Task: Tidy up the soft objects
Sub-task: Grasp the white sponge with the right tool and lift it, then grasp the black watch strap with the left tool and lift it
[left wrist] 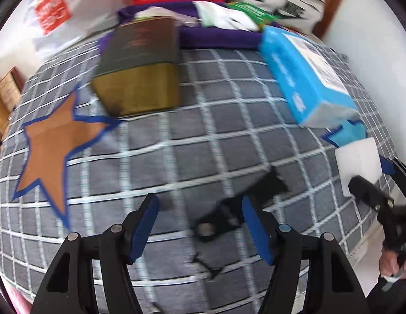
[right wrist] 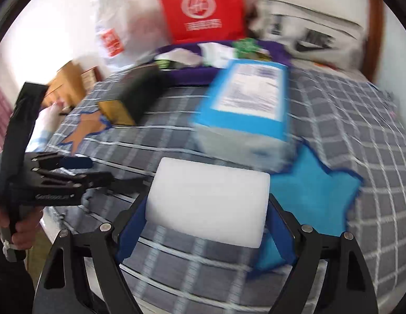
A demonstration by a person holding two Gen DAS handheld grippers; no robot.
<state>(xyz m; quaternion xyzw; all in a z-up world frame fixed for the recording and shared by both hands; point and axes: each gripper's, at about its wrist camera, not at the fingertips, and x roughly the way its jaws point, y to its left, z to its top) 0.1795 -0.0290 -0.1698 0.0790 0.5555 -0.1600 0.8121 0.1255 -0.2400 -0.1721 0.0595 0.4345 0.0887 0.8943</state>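
While clamping a white foam block [right wrist: 208, 204] between the pads of the right gripper [right wrist: 205, 219], seen poised just short of the blue star [right wrist: 313, 191], at its near-left edge. Judged as the carry step: block lifted clear of the checked bed cover [left wrist: 203, 130], not yet set down. Cannot tell from the blur whether any corner of the block touches the cover.

Found the left gripper [left wrist: 200, 209] released, jaws apart with nothing between them, well to the left of the blue star and pointing down at bare cover.

Next move, as a judgement only: calls for bringing the block over its intended spot, possibly the blue star or the purple tray [left wrist: 218, 39] beyond it, lowering it flat, then easing the pads off gently so that soft foam does not spring or stick. Risk noted of nudging the blue box [right wrist: 245, 110], lying on the far point of the blue star.

Containers:
- purple tray, beyond the blue star: holds white packets [left wrist: 224, 15] and a green pack [left wrist: 252, 10]; room left inside hard to gauge
- blue box: closed, contents unseen
- dark box [left wrist: 140, 70] with a gold end, well left of the blue star, beside an orange star [left wrist: 51, 151]: closed, contents unseen
- red bag [right wrist: 203, 7] and white plastic bag [right wrist: 116, 26], furthest behind the blue star: contents hidden
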